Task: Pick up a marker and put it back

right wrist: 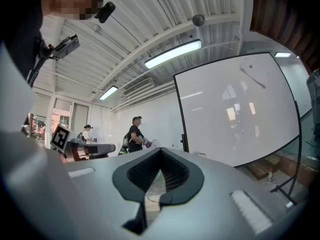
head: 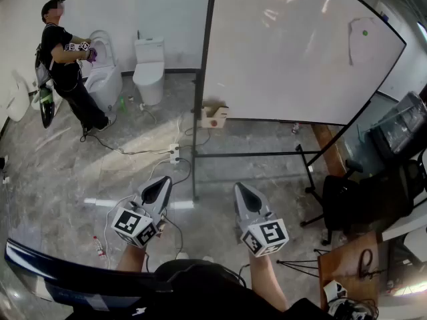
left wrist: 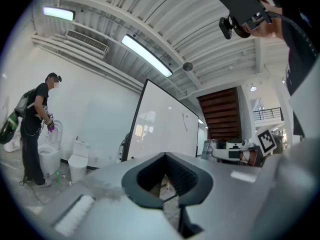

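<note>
Grey marbled floor [head: 60,179], glossy and strewn with thin cables [head: 137,153], fills most of the head view. A big whiteboard [head: 287,52] on a dark metal stand rises beyond it. Its smooth face carries a small green dot [head: 365,33] and a faint drawn line. White ceramic toilets [head: 148,69] stand by the far wall, where another person [head: 63,62] works. A cardboard box [head: 214,116] sits at the board's foot.

The left gripper [head: 161,181] and right gripper [head: 241,188] are held level, side by side, well short of the board. Each is a smooth grey plastic shell with a marker cube at the back and black ribbed pads inside. In both gripper views the jaws are closed tip to tip with nothing between them; only floor shows through the hollow behind the tips.

No marker can be made out in any view. If one lies on the board's ledge, it is too small to tell.

By my reading the task has not begun. Finding the marker, reaching it, opening the jaws, lifting it and returning it all remain.
</note>
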Tool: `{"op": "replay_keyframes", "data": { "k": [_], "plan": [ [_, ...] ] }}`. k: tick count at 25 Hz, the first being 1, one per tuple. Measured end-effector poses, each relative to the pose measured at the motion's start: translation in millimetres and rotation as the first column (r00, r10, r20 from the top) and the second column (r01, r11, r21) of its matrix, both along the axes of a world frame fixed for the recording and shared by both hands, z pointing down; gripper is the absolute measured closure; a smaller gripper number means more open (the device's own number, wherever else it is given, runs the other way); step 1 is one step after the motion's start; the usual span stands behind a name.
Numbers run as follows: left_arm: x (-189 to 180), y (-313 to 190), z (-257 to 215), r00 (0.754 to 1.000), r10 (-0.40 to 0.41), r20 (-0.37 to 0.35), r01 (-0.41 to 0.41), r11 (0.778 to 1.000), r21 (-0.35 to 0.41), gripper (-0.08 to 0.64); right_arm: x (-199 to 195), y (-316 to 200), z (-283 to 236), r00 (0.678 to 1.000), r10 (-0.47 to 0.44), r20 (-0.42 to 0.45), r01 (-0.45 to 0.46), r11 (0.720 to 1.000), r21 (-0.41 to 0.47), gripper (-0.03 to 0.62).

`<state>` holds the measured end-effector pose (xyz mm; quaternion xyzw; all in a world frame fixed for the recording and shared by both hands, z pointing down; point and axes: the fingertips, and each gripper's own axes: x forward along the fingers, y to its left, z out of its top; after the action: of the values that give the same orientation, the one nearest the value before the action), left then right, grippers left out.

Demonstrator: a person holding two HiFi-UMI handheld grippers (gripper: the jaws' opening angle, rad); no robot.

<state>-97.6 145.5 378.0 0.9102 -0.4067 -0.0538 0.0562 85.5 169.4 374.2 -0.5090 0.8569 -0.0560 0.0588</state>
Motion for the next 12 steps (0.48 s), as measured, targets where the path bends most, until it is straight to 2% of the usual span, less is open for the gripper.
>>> {"op": "replay_keyframes", "data": {
  "k": [5, 12],
  "plan": [
    [-7.5, -12.7, -10.9, 1.0, -0.019, 0.014, 0.019, 0.999, 0.045, 0.554, -1.9, -9.0, -7.9, 1.0, -0.009, -0.004, 0.009, 1.0, 0.029, 0.584],
    [-0.4, -9.8, -3.6, 1.0, -0.016, 0.018, 0.016, 1.0, 0.027, 0.554, -2.6, -4.0, -7.0, 0.999, -0.032, -0.005, 0.032, 0.999, 0.021, 0.584]
  ]
}}
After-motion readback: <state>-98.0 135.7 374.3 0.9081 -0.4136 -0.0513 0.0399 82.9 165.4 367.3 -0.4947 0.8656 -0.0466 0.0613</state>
